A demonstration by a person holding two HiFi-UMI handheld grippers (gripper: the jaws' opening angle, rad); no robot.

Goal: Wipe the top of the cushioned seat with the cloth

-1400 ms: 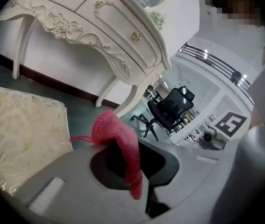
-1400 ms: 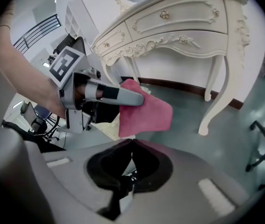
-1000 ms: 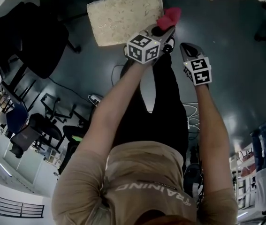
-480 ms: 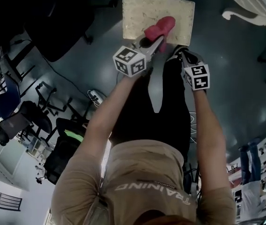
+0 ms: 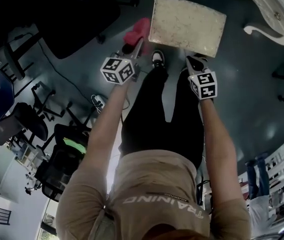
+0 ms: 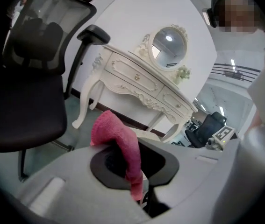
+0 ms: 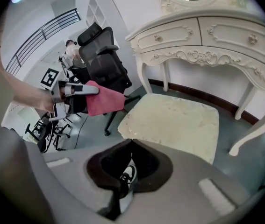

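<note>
The cushioned seat is a pale cream pad standing in front of my feet; the right gripper view shows its top bare. My left gripper is shut on a pink cloth, which hangs over the floor just left of the seat and does not touch it. In the left gripper view the cloth drapes down between the jaws. My right gripper hovers at the seat's near right corner, shut with nothing in it. From there I see the cloth in the left gripper.
A white carved dressing table with an oval mirror stands behind the seat. A black office chair is to the left. More chairs and cables lie at the left on the dark floor. My shoes are just before the seat.
The left gripper has carried the cloth off the seat's top to the left, out over the floor. The right gripper has stayed by the seat's near edge.
</note>
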